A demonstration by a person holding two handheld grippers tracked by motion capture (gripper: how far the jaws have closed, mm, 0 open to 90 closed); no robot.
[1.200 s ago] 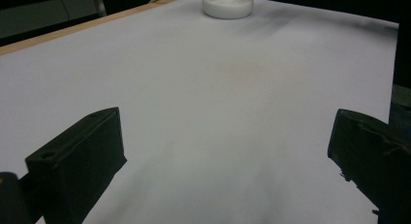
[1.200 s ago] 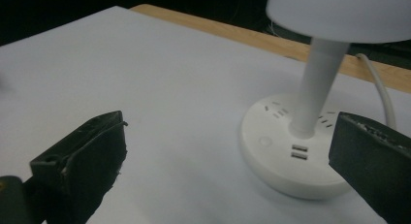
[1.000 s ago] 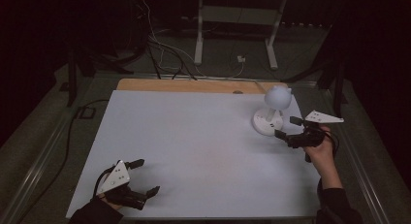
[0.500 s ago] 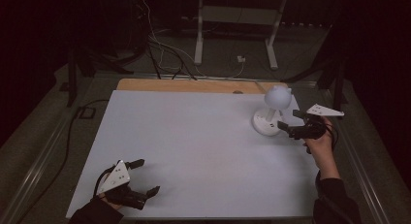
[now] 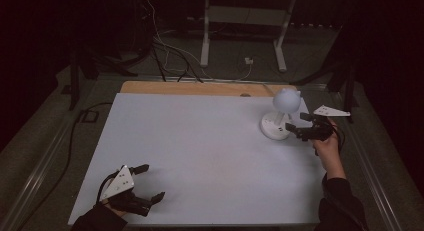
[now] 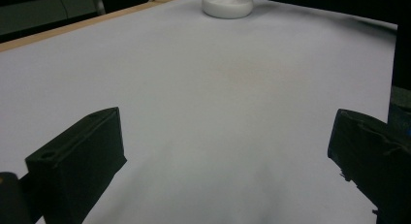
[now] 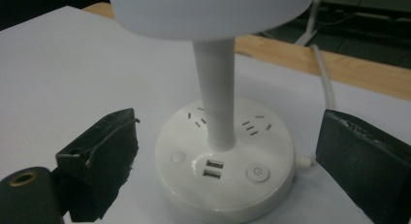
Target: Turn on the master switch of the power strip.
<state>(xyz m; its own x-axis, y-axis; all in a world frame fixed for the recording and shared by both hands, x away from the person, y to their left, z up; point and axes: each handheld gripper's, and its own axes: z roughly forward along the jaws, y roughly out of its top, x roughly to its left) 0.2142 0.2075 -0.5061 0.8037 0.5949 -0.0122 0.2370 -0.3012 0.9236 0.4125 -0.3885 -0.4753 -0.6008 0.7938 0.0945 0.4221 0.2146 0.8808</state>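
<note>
1. The right hand-held gripper (image 5: 294, 127) stood released, its jaws spread wide but just then closing a little, with nothing pressed between the pads.
2. In the right gripper view, the two black jaws flanked the round base (image 7: 226, 167) of the white desk lamp (image 5: 280, 116), one on each side, both apart from it.
3. That base carried socket slots, two USB ports, a small round button and a power button (image 7: 257, 172), all facing the right hand-held gripper.
4. The right hand (image 5: 326, 143) held its tool level at the bench's right edge, the forearm in a dark sleeve (image 5: 340, 203) coming up from the bottom of the high view.
5. The lamp stood upright on the white bench (image 5: 200, 141), just beside and to the left of the right hand-held gripper's tips in the high view, its rounded shade (image 5: 286, 99) above the thin stem (image 7: 215, 88).
6. A white cable (image 7: 324, 83) ran from the base toward the bench's wooden far edge.
7. The left hand-held gripper (image 5: 150, 183) lay low at the bench's near left corner, jaws spread and empty over bare white surface, well apart from the lamp.
</note>
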